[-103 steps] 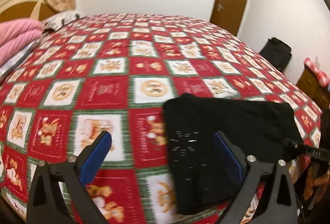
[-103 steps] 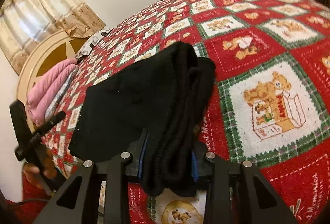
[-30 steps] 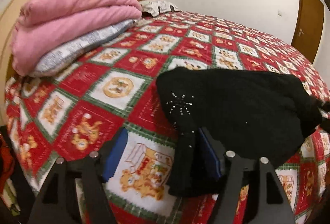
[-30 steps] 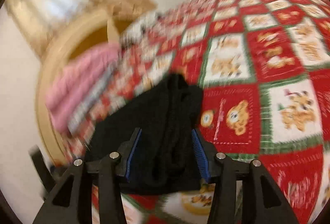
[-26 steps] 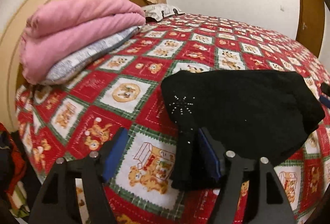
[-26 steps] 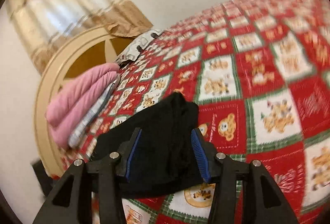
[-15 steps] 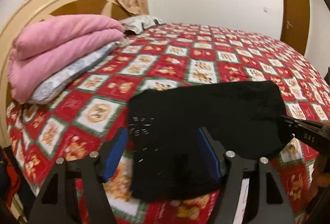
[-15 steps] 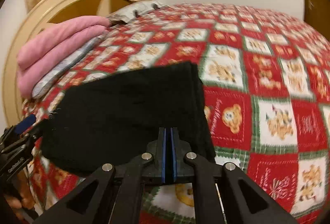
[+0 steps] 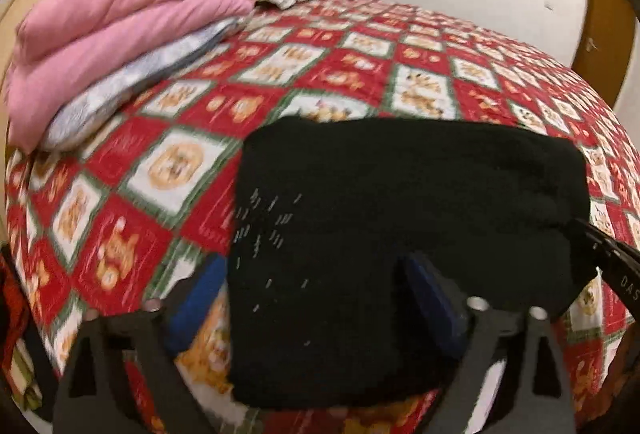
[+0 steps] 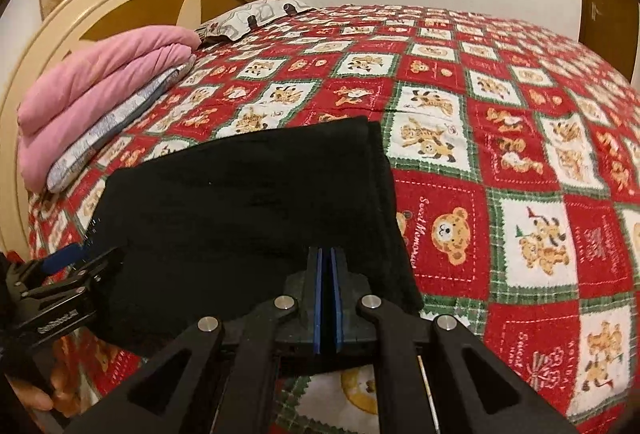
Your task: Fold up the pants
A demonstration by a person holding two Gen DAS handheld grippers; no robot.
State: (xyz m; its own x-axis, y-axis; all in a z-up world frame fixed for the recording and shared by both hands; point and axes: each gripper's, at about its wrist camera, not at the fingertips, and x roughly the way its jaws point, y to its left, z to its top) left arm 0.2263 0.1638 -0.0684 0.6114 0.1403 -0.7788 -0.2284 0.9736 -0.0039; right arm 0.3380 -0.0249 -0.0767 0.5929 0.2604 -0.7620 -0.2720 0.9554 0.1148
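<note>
The left gripper point(image 9: 316, 298) stands wide, its blue pads straddling the folded black pants point(image 9: 400, 218) near their 6 o'clock edge. The right gripper point(image 10: 327, 298) is closed, with nothing visibly between its pads. The pants lie flat on the red teddy-bear quilt point(image 10: 520, 162). Pink blankets point(image 10: 100, 90) are stacked at 10 o'clock against the cream headboard point(image 10: 100, 2); bare quilt spreads toward 2 o'clock.

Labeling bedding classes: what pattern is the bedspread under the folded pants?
Red-and-white checked bedspread with green borders and teddy-bear prints; clearest in the right wrist view.
</note>
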